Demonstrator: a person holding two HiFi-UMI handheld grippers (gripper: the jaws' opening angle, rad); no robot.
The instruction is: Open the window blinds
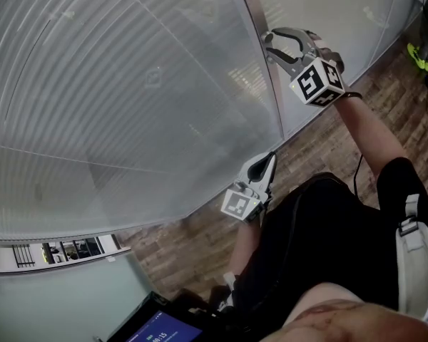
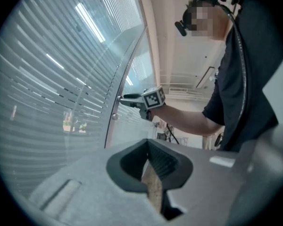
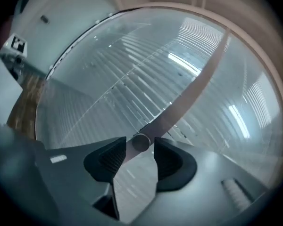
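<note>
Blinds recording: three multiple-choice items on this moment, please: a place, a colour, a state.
1. The round knob sits: A) on the floor B) between the right gripper's jaw tips C) on the ceiling
2. The floor is: A) brown wood B) white tile C) green carpet
3. The left gripper's jaws stand: A) wide apart B) together C) around a cord
Answers: 1 B, the right gripper view shows it; 2 A, planks in the head view; 3 B, its own view shows them closed.

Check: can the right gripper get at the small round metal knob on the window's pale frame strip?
Probably yes: the right gripper's open jaws flank the small round metal knob, with nothing in the way.
</note>
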